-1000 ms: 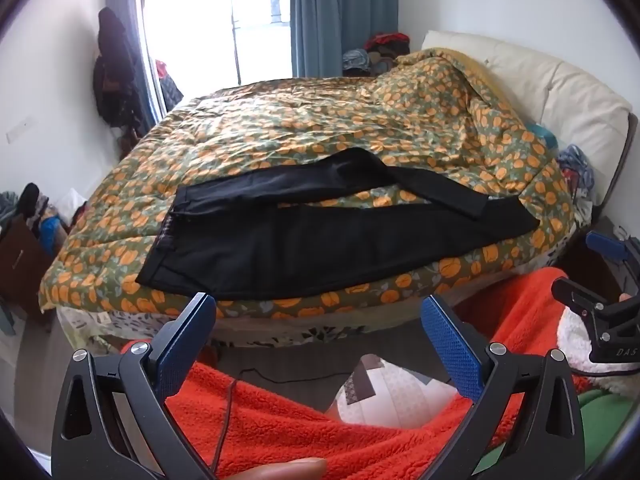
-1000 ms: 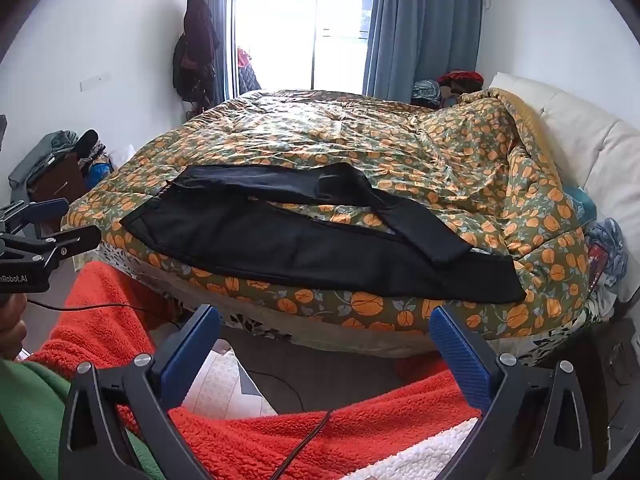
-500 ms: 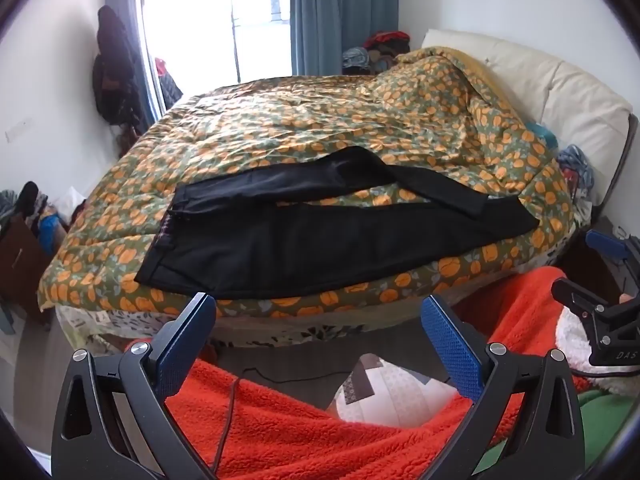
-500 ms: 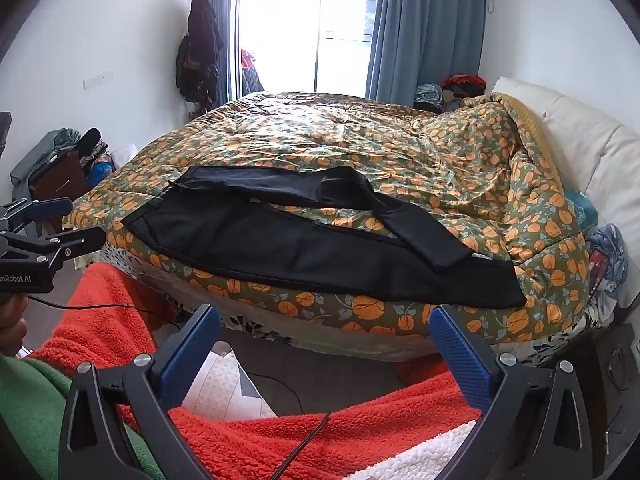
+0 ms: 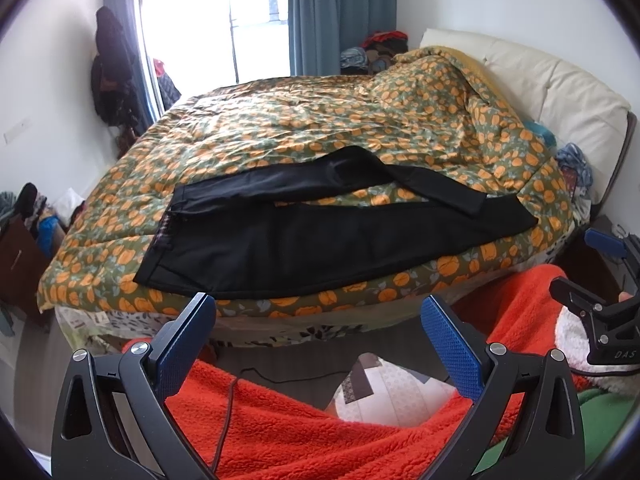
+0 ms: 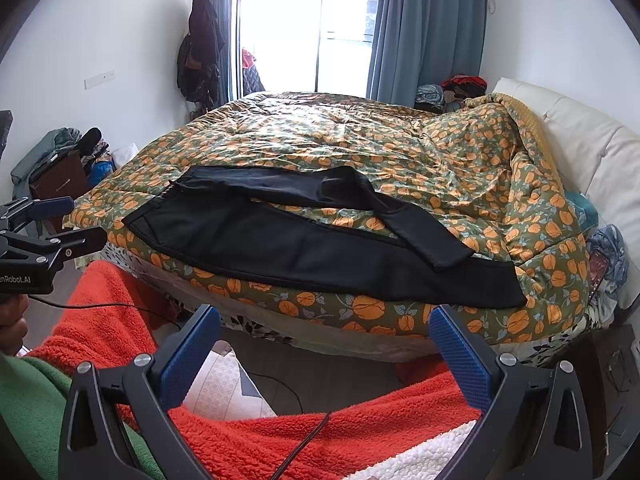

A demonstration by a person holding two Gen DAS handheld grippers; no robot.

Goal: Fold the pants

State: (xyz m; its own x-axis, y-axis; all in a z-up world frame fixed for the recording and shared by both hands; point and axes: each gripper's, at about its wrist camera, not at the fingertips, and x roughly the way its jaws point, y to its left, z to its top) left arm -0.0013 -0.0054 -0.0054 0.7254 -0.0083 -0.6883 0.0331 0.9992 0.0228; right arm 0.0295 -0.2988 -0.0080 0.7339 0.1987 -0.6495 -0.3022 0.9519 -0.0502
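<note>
So the black pants [image 5: 320, 236] lie spread out along the near edge of the bed [image 5: 304, 136], long axis running left-right, waistband toward the left gripper [image 5: 318, 326], cuffs toward the right gripper [image 6: 324, 334], both jaws wide open, holding nothing.

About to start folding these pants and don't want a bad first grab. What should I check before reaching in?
1. Left gripper open, nothing held: ok.
2. Right gripper open, nothing held: ok.
3. Black pants lying on the floral duvet, near the bed edge: ok.
4. Pant legs flat and aligned: not ok, the far leg bends across the near one.
5. Waistband visible at the left end: ok.
6. Pockets emptied: cannot tell.
</note>
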